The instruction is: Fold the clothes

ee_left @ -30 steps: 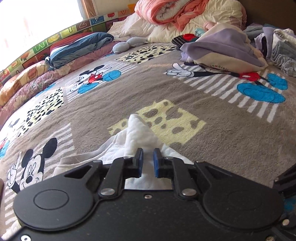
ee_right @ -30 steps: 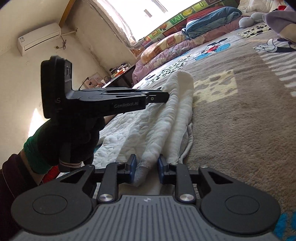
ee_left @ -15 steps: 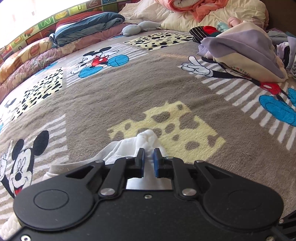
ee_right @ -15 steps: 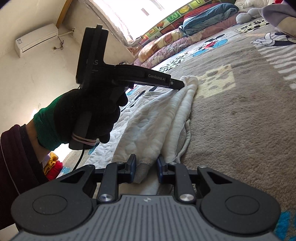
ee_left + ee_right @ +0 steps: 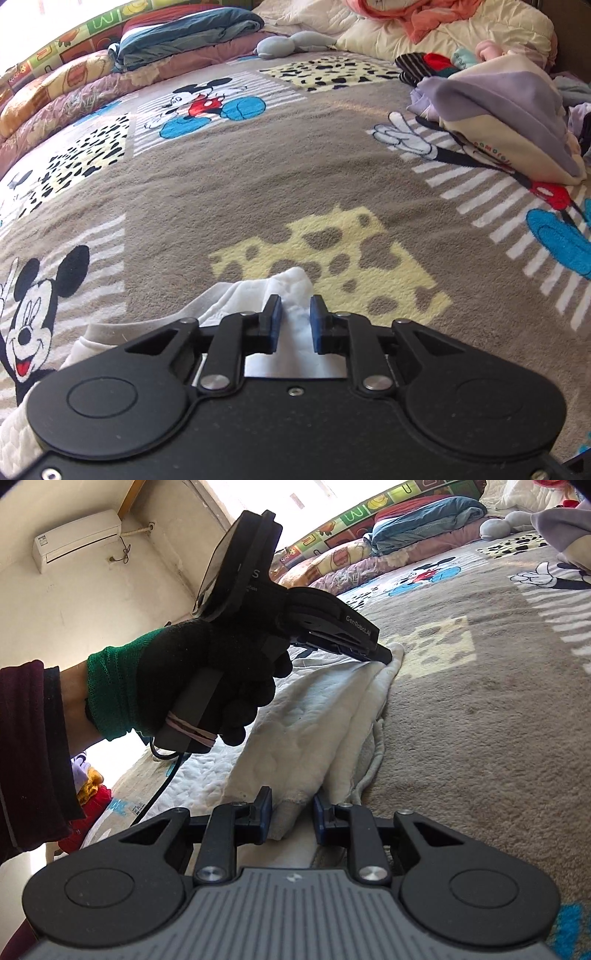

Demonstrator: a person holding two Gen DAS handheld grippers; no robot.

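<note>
A white quilted garment (image 5: 303, 720) lies folded lengthwise on the Mickey Mouse blanket (image 5: 295, 177). My left gripper (image 5: 294, 320) is low on the bed with one end of the garment (image 5: 291, 284) between its blue pads; the jaws stand slightly apart. In the right wrist view the left gripper (image 5: 384, 653) presses the far end of the garment down. My right gripper (image 5: 291, 818) is at the near end, its jaws wider apart around the thick folded edge (image 5: 288, 812).
A pile of unfolded clothes (image 5: 502, 122) sits at the right of the bed. Folded quilts (image 5: 177, 33) and pillows (image 5: 424, 29) line the far edge. A wall with an air conditioner (image 5: 74, 539) is to the left.
Both grippers lowered the garment onto the blanket. The left gripper tilted down to the bed surface. Both sets of jaws opened a little wider around the fabric.
</note>
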